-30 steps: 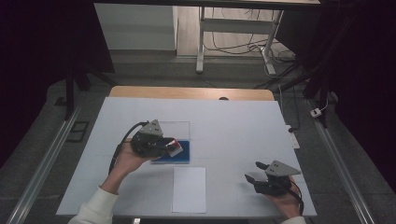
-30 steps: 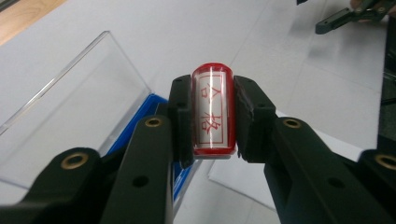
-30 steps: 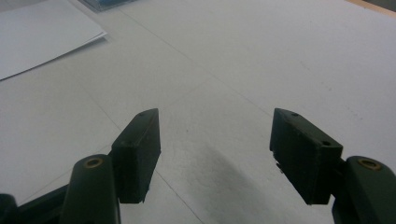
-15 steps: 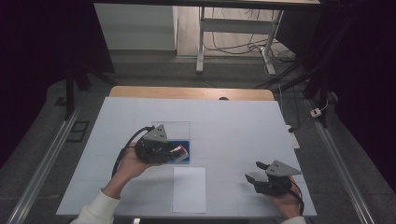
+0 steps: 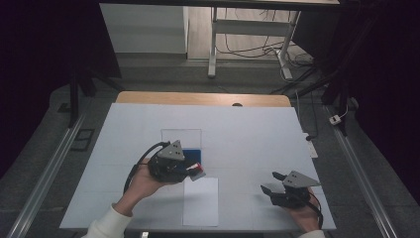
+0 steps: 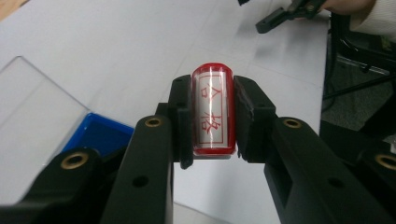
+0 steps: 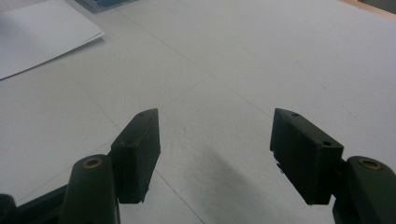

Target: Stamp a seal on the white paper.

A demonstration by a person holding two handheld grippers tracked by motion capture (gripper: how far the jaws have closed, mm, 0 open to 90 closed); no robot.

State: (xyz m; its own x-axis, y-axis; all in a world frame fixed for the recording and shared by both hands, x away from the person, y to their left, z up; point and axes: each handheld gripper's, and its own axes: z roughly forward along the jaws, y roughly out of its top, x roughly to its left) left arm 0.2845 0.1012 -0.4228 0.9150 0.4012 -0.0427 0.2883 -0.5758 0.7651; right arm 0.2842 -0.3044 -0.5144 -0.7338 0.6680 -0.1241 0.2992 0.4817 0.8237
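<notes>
My left gripper (image 6: 213, 116) is shut on a red and white stamp (image 6: 212, 112) with red characters on its face. In the high view the left gripper (image 5: 197, 171) holds the stamp (image 5: 197, 170) above the table, just over the far end of a white paper sheet (image 5: 200, 202). A blue ink pad (image 5: 193, 151) with its clear lid (image 5: 181, 136) open lies just beyond the gripper; its blue corner (image 6: 95, 135) shows low at the left. My right gripper (image 5: 268, 190) rests at the near right with its jaws apart and nothing between them (image 7: 215, 154).
A white mat (image 5: 247, 134) covers the wooden table, whose far edge (image 5: 198, 98) shows beyond it. Metal rails run along both sides (image 5: 44, 173). A table frame and cables stand on the floor behind (image 5: 247, 44).
My left gripper has carried the stamp from over the blue ink pad toward the near right, to the far end of the paper sheet. The right gripper has kept still.
</notes>
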